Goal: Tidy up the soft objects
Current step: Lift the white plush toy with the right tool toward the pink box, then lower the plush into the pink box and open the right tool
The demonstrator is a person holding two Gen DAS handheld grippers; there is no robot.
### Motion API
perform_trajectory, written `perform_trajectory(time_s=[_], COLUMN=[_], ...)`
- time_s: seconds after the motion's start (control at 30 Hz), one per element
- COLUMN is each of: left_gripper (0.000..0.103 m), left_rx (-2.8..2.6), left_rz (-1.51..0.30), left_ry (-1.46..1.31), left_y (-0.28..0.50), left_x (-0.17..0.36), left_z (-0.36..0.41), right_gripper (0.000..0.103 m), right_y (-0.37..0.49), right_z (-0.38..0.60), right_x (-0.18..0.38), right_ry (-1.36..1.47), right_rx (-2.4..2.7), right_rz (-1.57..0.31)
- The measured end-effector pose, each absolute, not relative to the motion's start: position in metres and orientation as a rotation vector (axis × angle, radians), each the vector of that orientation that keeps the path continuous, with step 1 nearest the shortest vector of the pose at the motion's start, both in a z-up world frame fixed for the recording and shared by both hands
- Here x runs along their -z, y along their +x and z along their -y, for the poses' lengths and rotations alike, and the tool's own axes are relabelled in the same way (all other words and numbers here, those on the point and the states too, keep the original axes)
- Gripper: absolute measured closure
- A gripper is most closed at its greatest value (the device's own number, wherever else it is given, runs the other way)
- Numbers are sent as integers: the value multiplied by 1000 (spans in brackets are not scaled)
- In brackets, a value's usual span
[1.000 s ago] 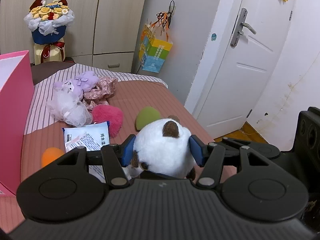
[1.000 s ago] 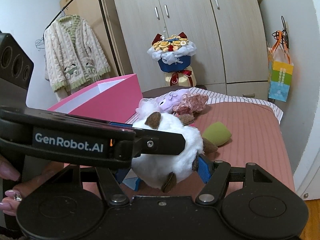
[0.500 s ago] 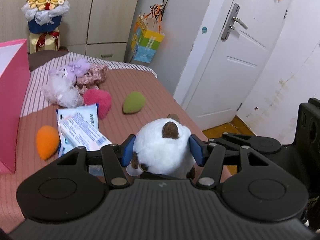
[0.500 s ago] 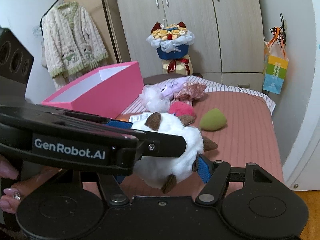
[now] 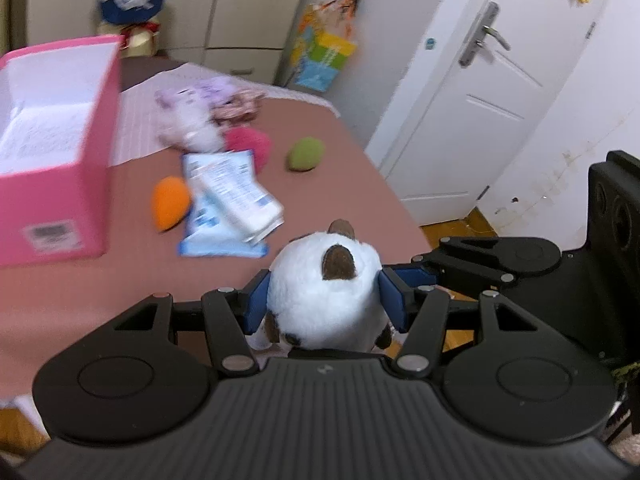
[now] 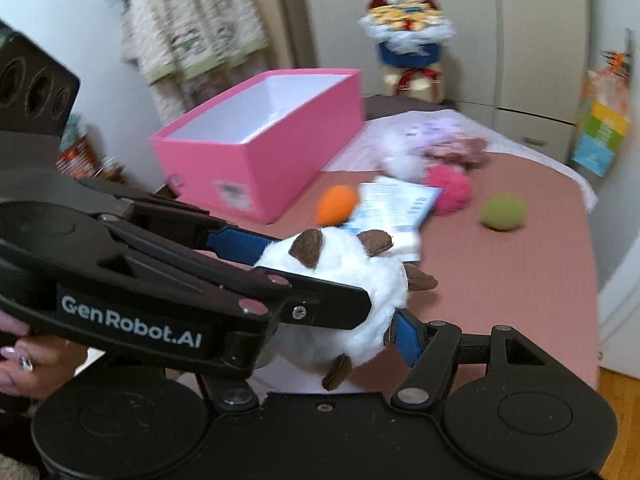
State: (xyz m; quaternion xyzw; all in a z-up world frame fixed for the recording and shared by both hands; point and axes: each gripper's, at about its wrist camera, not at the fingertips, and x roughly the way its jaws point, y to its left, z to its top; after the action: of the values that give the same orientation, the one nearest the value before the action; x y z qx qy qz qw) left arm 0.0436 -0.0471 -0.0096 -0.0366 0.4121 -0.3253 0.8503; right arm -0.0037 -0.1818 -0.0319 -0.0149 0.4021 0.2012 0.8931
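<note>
Blurred toy pile (image 5: 200, 120), bouquet (image 6: 408, 36)

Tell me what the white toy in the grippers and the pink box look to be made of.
White toy: looks like fluffy plush, matte, with flat brown patches that seem to be felt; the pile fuzzes at its outline. Pink box: likely stiff cardboard, smooth pink outside and white inside, with thin straight walls, crisp corners and a stuck-on label.

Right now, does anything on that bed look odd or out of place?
Yes: among the plush toys, a flat blue-and-white plastic packet lies askew, overlapping the orange egg-shaped sponge. Also, both hand-held grippers squeeze one round white plush toy with brown ears together.
</note>
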Motion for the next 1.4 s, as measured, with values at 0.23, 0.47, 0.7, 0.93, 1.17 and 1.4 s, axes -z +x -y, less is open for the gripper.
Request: perform_trajectory(time_s=[0.23,0.47,0.7,0.93,1.17,1.4], left_gripper=[47,47,46,46,46,45], left_rx=[572,498,462,453,427,399], left_rz=[-915,-937,-890,-828,-772,-811], left_ry=[-109,-158,-190,-201,-207,-264], left_y=[35,44,77,136,213,292], left_x=[-9,-32,-59,-77,-74,-42], left_z=[-13,-68,-98,-106,-106,-107], right_gripper=[31,31,31,30,30,30], right_y=[-1,16,57,113,186,260], right_z=[123,77,50,48,50,43], right_x=[14,-5,-33,-49,-48,-27], right_ry=[-100,-97,-60,-8,46,49], right_rx=[-575,-713,-761,-746,-723,-690], right_rz=[-869,-887,-870,-837,-792,-839])
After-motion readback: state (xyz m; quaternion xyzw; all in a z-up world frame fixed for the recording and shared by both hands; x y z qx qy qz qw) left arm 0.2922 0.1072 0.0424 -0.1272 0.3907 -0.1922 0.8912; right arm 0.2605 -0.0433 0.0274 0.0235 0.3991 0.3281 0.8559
